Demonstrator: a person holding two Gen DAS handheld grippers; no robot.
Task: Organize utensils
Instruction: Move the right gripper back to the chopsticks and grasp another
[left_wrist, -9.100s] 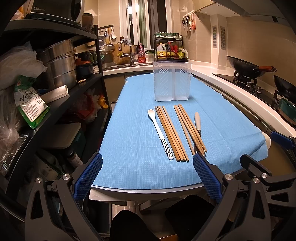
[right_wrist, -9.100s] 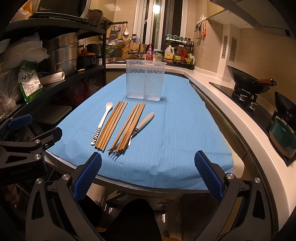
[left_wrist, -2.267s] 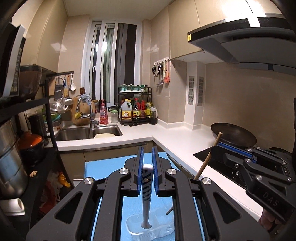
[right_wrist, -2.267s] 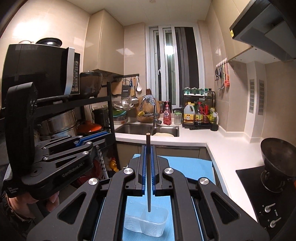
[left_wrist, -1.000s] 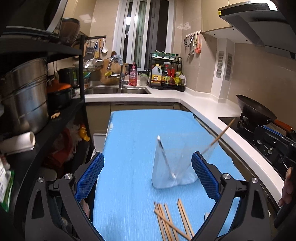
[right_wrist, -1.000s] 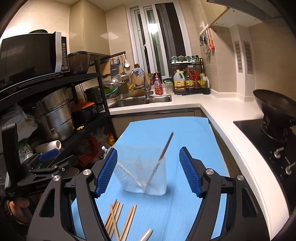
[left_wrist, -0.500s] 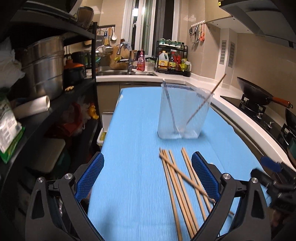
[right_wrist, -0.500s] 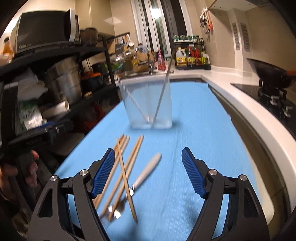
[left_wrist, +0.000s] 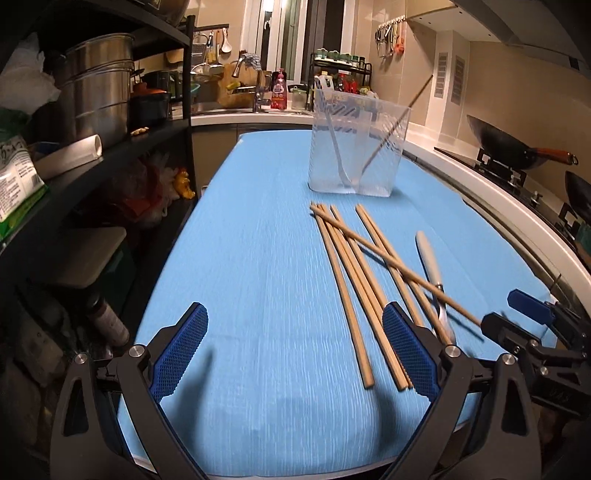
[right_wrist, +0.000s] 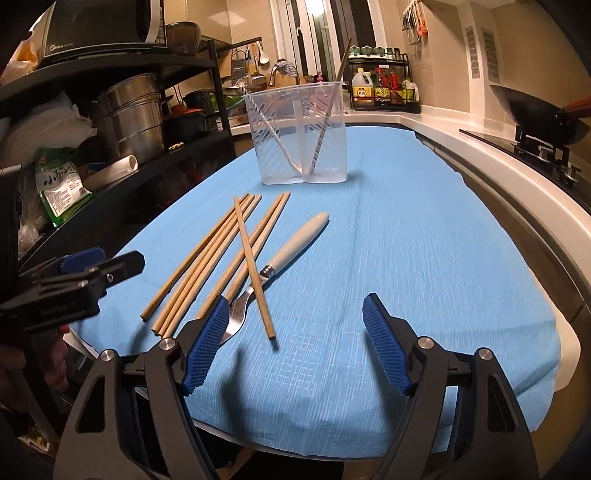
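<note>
From the left wrist camera we see our left gripper (left_wrist: 293, 350) spread wide above the near end of the blue cloth (left_wrist: 258, 258), nothing between its blue pads (left_wrist: 179, 350). Ahead on the cloth lies a bundle of wooden chopsticks (left_wrist: 354, 288), side by side and pointing away from us, with 1 loose chopstick (left_wrist: 391, 264) lying slantwise across them. Just to their right is a fork (left_wrist: 430, 267) with a pale handle, the crossing stick passing over it. Farther back stands a clear plastic holder (left_wrist: 356, 147) with 2 compartments; a white spoon (left_wrist: 334, 147) leans in the left one, and a single chopstick (left_wrist: 397, 125) leans in the right one, poking out past the rim. At the right edge we catch our right gripper (left_wrist: 532, 328), low by the cloth's corner. Over to the right wrist camera: the right gripper (right_wrist: 295, 343) is equally wide apart and holds nothing, hanging over the near edge of the cloth (right_wrist: 406, 258). Its left pad (right_wrist: 205, 343) sits just in front of the fork (right_wrist: 284, 258) tines. The chopsticks (right_wrist: 218, 258) lie left of the fork, the stray one (right_wrist: 253, 266) crossing them. The holder (right_wrist: 299, 133) stands upright beyond, spoon (right_wrist: 277, 142) left, chopstick (right_wrist: 328, 110) right. The left gripper (right_wrist: 88, 273) shows at the left edge.
</note>
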